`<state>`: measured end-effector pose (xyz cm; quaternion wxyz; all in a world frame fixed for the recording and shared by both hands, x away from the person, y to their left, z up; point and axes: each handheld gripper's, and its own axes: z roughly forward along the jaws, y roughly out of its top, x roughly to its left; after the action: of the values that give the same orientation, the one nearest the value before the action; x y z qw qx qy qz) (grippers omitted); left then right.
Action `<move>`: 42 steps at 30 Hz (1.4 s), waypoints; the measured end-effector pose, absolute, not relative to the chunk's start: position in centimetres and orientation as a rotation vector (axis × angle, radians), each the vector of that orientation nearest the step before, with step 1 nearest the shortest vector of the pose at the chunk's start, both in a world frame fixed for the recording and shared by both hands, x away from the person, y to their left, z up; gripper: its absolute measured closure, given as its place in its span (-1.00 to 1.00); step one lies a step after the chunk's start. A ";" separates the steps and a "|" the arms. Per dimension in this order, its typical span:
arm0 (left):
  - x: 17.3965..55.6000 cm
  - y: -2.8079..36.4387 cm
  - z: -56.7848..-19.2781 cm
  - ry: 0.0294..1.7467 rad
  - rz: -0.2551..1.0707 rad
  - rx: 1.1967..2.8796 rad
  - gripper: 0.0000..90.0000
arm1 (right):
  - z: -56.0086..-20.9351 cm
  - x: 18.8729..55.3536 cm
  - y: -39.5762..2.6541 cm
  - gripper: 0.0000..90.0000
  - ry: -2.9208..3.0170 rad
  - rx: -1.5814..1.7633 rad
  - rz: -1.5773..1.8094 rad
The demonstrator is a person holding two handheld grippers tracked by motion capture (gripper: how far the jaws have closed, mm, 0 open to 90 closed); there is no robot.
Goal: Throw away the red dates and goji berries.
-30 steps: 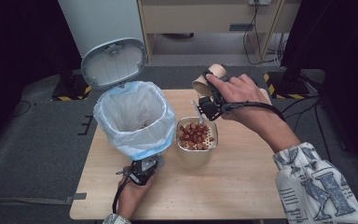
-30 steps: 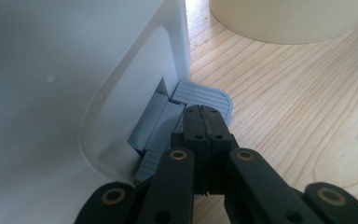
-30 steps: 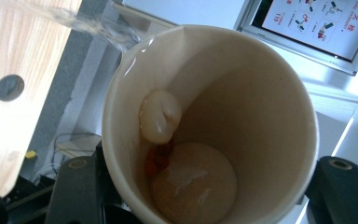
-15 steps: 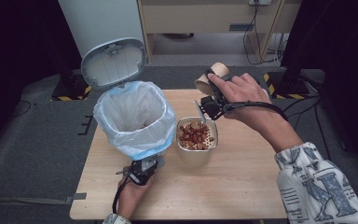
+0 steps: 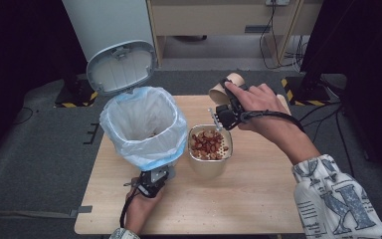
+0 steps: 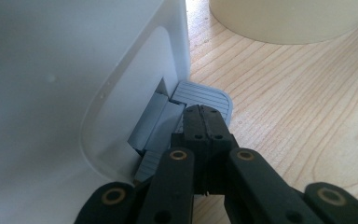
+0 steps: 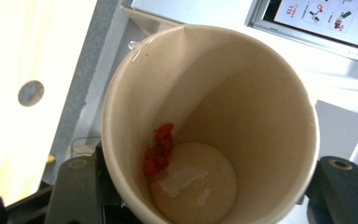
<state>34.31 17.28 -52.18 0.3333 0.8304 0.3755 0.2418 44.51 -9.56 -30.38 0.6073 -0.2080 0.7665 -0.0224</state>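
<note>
high view: overhead, facing forward-down | gripper views: close along jaws | shared: table (image 5: 258, 199)

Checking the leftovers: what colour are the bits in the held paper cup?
Red bits; right gripper view.

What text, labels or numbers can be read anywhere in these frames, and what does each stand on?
"119": on the poster behind the paper cup, right gripper view; the rest of its print is too small to read.
Large letters, one like an "N": patterned on the person's sleeve, high view; no word readable.
Bin, bowl and table: no text.
</note>
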 end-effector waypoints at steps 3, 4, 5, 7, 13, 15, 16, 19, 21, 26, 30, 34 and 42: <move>34.3 17.3 -52.2 0.980 0.632 2.171 0.99 | -30.7 44.6 -9.6 -0.18 1.780 -0.474 -0.023; 34.3 17.3 -52.2 0.982 0.630 2.169 0.99 | -31.0 44.7 -9.6 -0.18 1.799 -0.457 -0.009; 34.3 17.3 -52.2 0.981 0.630 2.170 0.99 | -31.0 44.7 -9.6 -0.18 1.799 -0.457 -0.009; 34.3 17.3 -52.2 0.981 0.630 2.170 0.99 | -31.1 44.8 -9.7 -0.18 1.818 -0.435 0.017; 34.3 17.3 -52.2 0.982 0.630 2.167 0.99 | -31.9 45.1 -10.0 -0.18 1.872 -0.369 0.110; 34.3 17.3 -52.2 0.981 0.629 2.168 0.99 | -32.3 45.2 -10.2 -0.18 1.890 -0.350 0.134; 34.3 17.3 -52.2 0.980 0.630 2.169 0.99 | -32.4 45.3 -10.3 -0.18 1.900 -0.339 0.155; 34.3 17.3 -52.2 0.978 0.629 2.173 0.99 | -32.7 45.5 -10.6 -0.18 1.929 -0.303 0.205; 34.3 17.3 -52.2 0.982 0.627 2.162 0.99 | -33.0 45.6 -10.8 -0.18 1.941 -0.283 0.230; 34.3 17.3 -52.2 0.982 0.626 2.162 0.99 | -33.3 45.8 -11.2 -0.18 1.967 -0.242 0.284; 34.3 17.3 -52.2 0.981 0.624 2.160 0.99 | -33.4 46.0 -11.6 -0.18 1.996 -0.181 0.352; 34.3 17.3 -52.2 0.983 0.623 2.154 0.99 | -33.6 46.3 -12.0 -0.18 2.021 -0.148 0.391; 34.3 17.3 -52.2 0.983 0.621 2.154 0.99 | -33.6 46.6 -12.7 -0.18 2.048 -0.088 0.459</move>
<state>34.32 17.30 -52.23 0.3400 0.8275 0.3778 0.2388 46.64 -12.66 -33.64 0.4973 -0.0365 0.8459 0.1894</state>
